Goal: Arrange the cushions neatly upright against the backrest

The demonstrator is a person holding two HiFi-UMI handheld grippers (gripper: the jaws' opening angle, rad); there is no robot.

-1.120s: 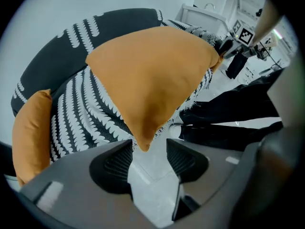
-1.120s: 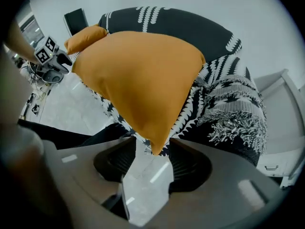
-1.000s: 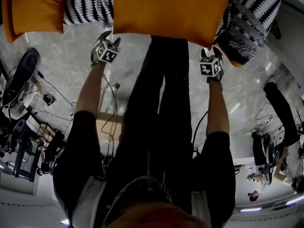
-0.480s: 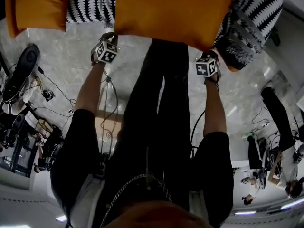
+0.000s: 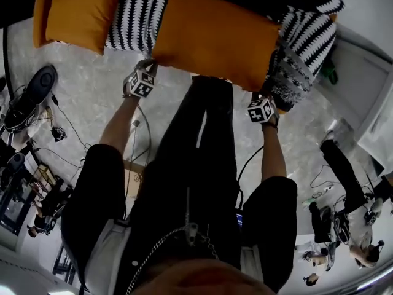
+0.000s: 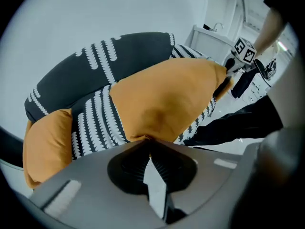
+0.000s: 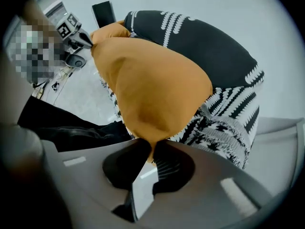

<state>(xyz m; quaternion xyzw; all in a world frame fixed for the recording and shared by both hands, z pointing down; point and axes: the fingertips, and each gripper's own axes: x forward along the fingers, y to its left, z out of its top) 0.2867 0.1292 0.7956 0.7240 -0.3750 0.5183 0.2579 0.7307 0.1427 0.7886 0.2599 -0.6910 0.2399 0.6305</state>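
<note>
**Large orange cushion taken at 2 near corners**

The left gripper meets the cushion's left near corner and the right gripper its right near corner. Both sets of jaws have just been closing, with the cushion's edge between them. The cushion lies tilted across a black-and-white patterned sofa. 1 smaller orange cushion sits at the left and 1 patterned cushion at the right. The person's black trousers stand on the grey marble floor.
</note>
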